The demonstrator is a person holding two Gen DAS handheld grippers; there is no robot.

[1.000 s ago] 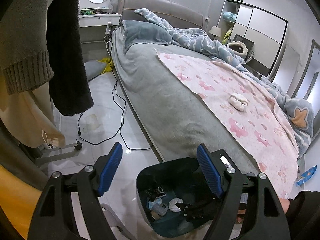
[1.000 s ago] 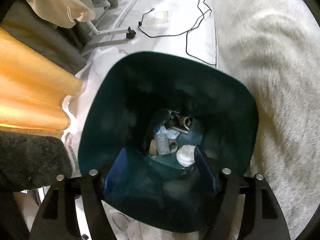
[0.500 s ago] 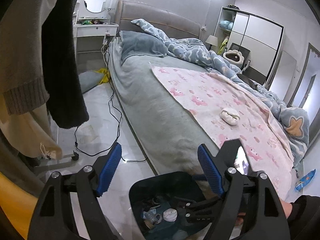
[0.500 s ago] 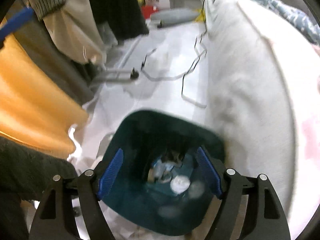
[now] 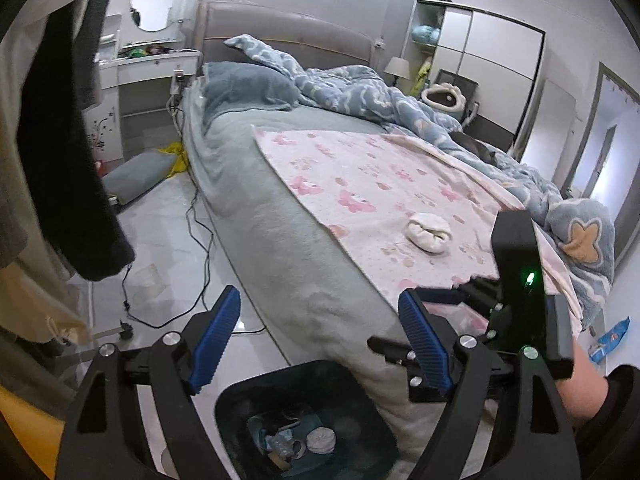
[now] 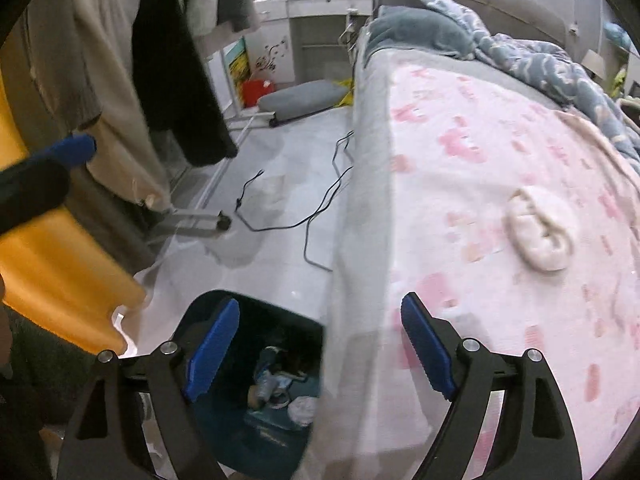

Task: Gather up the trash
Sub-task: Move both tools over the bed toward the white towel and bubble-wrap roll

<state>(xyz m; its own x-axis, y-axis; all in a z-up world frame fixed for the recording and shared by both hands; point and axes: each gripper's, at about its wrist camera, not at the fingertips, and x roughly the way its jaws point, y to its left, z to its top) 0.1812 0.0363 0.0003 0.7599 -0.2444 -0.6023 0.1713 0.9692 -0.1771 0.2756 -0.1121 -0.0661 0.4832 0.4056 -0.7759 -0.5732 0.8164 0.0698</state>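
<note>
A dark teal bin point(image 5: 240, 396) stands on the floor against the bed's side, holding a white wad point(image 5: 320, 438) and other scraps. Another white crumpled wad point(image 5: 429, 233) lies on the pink sheet. My left gripper point(image 5: 320, 340) hovers above the bin, jaws opening, nothing between them. My right gripper point(image 6: 320, 348) hangs over the bin point(image 6: 224, 432) and the bed's edge, jaws opening and empty; the bed's wad point(image 6: 540, 232) lies ahead to the right. Its black body point(image 5: 516, 264) shows in the left wrist view, held in a hand.
Hanging clothes point(image 6: 168, 60) and an orange cloth point(image 6: 48, 272) crowd the left. Black cables point(image 5: 200, 264) trail over the floor beside the bed. A grey cushion point(image 6: 300, 98) lies further back. A blue wrapper point(image 5: 612, 338) lies on the floor right of the bed.
My right gripper has risen out of the bin and tipped up towards the bed, its jaws wider. The left gripper drew back and up, so the bin sits lower in its view.
</note>
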